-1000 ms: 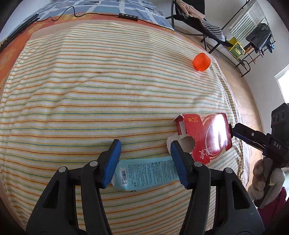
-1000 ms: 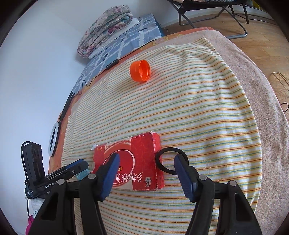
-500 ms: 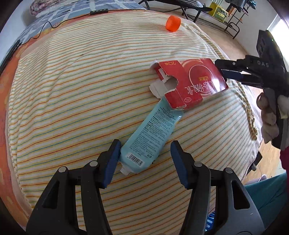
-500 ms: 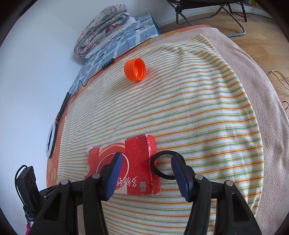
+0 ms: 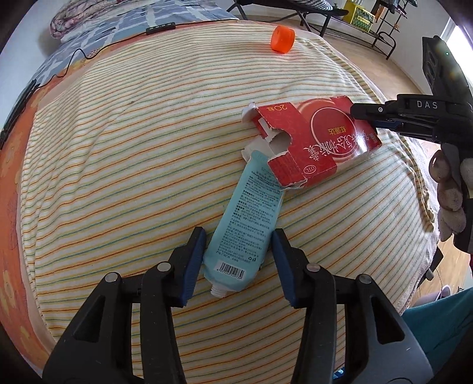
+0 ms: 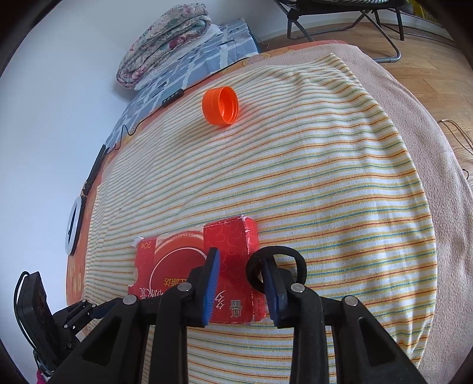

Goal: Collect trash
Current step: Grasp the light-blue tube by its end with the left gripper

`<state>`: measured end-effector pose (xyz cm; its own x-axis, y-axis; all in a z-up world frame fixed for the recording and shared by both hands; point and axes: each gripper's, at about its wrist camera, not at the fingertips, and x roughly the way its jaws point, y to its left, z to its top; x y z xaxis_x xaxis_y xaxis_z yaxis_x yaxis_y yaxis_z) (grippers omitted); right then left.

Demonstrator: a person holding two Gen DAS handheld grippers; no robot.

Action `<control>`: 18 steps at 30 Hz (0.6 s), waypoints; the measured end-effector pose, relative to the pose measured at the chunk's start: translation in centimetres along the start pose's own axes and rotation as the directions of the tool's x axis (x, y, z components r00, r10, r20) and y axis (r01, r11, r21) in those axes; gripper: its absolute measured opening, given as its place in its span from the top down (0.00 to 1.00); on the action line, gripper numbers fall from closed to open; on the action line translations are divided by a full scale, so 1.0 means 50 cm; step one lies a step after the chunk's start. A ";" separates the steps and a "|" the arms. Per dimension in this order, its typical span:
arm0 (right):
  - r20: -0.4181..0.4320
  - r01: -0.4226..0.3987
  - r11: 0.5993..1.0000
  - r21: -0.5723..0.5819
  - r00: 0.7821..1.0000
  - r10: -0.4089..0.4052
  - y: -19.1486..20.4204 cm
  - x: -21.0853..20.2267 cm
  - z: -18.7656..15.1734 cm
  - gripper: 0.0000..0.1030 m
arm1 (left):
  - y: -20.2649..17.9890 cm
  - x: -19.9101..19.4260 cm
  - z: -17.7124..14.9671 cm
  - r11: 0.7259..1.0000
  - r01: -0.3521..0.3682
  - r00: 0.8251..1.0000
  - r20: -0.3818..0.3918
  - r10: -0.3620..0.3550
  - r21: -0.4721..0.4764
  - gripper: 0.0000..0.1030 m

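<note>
A light-blue tube lies on the striped cloth, its capless neck end between the open fingers of my left gripper. A torn red box overlaps the tube's far end. In the right wrist view the red box lies flat and my right gripper straddles its right end, jaws narrowed around it. A black ring lies beside the box, partly behind the right finger. An orange cap lies farther back; it also shows in the left wrist view.
A striped cloth covers the bed. A folded quilt and a black remote with cable lie at the far end. A folding chair stands on the wood floor beyond. The bed edge drops off at right.
My left gripper moved forward so the tube's neck end now sits between its fingers. My right gripper's jaws narrowed around the red box's end.
</note>
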<state>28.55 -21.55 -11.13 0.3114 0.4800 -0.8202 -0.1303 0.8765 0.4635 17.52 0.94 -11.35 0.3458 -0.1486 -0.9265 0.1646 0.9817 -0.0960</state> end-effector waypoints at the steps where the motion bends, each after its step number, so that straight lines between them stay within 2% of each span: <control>1: 0.002 -0.003 1.000 0.005 1.000 0.003 -0.002 -0.002 0.000 0.80 | -0.001 0.005 0.007 1.000 0.001 1.000 0.003 -0.001 -0.002 0.57; 8: 0.026 0.000 1.000 0.000 1.000 0.000 -0.009 -0.023 -0.009 0.92 | 0.008 -0.004 0.000 0.998 0.017 1.000 0.019 -0.016 -0.053 0.64; 18: 0.073 -0.020 1.000 -0.016 0.997 0.021 0.002 -0.069 -0.018 0.93 | 0.005 -0.040 -0.008 0.997 0.015 0.998 0.062 -0.011 -0.075 0.64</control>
<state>26.61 -23.09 -8.58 0.3763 0.4945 -0.7835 -0.1517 0.8671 0.4744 16.52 1.53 -9.68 0.4003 -0.1662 -0.9012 0.1004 0.9854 -0.1372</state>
